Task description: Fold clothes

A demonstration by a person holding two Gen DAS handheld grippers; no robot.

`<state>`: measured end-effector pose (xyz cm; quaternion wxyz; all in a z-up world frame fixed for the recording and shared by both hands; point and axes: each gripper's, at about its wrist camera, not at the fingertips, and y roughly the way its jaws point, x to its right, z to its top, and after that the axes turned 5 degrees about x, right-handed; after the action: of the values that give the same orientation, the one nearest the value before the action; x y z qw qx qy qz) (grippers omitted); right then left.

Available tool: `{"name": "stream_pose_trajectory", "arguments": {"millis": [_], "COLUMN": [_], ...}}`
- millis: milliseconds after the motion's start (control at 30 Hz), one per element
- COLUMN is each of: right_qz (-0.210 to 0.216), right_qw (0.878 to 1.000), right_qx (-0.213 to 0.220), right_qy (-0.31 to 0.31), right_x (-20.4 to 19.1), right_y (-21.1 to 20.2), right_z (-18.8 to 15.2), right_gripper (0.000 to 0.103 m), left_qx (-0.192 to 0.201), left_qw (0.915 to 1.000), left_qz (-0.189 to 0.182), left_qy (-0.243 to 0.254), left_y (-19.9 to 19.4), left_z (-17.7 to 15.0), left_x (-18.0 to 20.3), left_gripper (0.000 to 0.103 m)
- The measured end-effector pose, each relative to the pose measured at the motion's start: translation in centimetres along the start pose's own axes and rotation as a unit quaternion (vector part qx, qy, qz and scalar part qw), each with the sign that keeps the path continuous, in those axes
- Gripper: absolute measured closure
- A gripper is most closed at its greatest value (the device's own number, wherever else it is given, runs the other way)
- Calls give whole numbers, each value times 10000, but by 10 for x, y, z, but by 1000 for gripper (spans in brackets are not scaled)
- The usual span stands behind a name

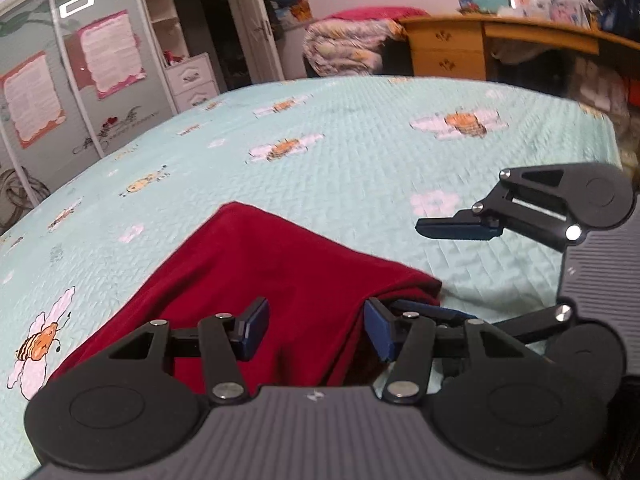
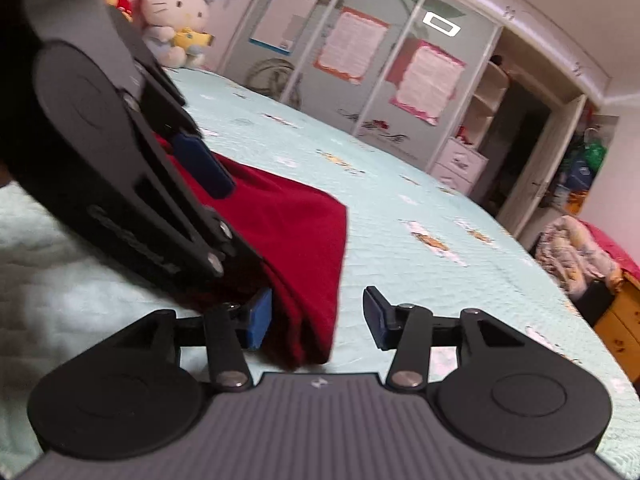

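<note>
A dark red garment (image 1: pixel 256 268) lies folded on the pale green bedspread (image 1: pixel 360 160). My left gripper (image 1: pixel 316 330) is open and low over the garment's near edge, with red cloth lying loose between its blue pads. My right gripper (image 1: pixel 436 270) comes in from the right, also open. Its lower finger sits at the garment's right corner and its upper finger hangs above the bed. In the right wrist view, the folded edge of the garment (image 2: pixel 308 240) lies between the fingers of the right gripper (image 2: pixel 318 320), against the left pad. One blue pad (image 2: pixel 204 164) of the left gripper rests on the cloth.
The bedspread (image 2: pixel 420 208) has a bee print and stretches wide around the garment. A plush toy (image 2: pixel 172 16) sits at the bed's far end. Beyond the bed are a wardrobe (image 1: pixel 60 80), white drawers (image 1: pixel 192 80), a wooden desk (image 1: pixel 460 48) and a heap of bedding (image 1: pixel 348 44).
</note>
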<state>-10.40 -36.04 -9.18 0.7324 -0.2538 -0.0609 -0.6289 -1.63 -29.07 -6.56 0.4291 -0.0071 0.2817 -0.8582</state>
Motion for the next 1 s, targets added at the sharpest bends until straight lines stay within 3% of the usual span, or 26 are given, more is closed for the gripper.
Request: {"name": "stream_pose_trajectory", "arguments": {"millis": [400, 467, 600, 767, 867, 900, 1000], "right_qz": [290, 156, 103, 62, 31, 20, -11], "right_qw": [9984, 9977, 9989, 9985, 9981, 9979, 9974], "right_qx": [-129, -128, -117, -121, -127, -130, -136], "right_qy": [-467, -651, -451, -536, -607, -631, -702], "right_x": [-8, -10, 0, 3, 5, 6, 8], "right_y": [-1, -3, -1, 7, 12, 13, 18], "right_z": [-7, -9, -8, -11, -13, -13, -15], "right_gripper": [51, 51, 50, 48, 48, 48, 39], "left_qx": [-49, -44, -35, -61, -106, -142, -225], "left_qw": [9998, 9997, 9995, 9990, 9961, 9951, 9928], "left_qz": [-6, -16, -35, -193, -445, -503, -664], "left_qy": [-204, -245, -326, -395, -758, -842, -967], "left_y": [1, 0, -2, -2, -1, 0, 2], "left_z": [-3, -3, -4, -8, -13, -15, -20], "left_x": [-4, -5, -7, -8, -16, -19, -23], "left_gripper": [46, 46, 46, 47, 47, 50, 82]}}
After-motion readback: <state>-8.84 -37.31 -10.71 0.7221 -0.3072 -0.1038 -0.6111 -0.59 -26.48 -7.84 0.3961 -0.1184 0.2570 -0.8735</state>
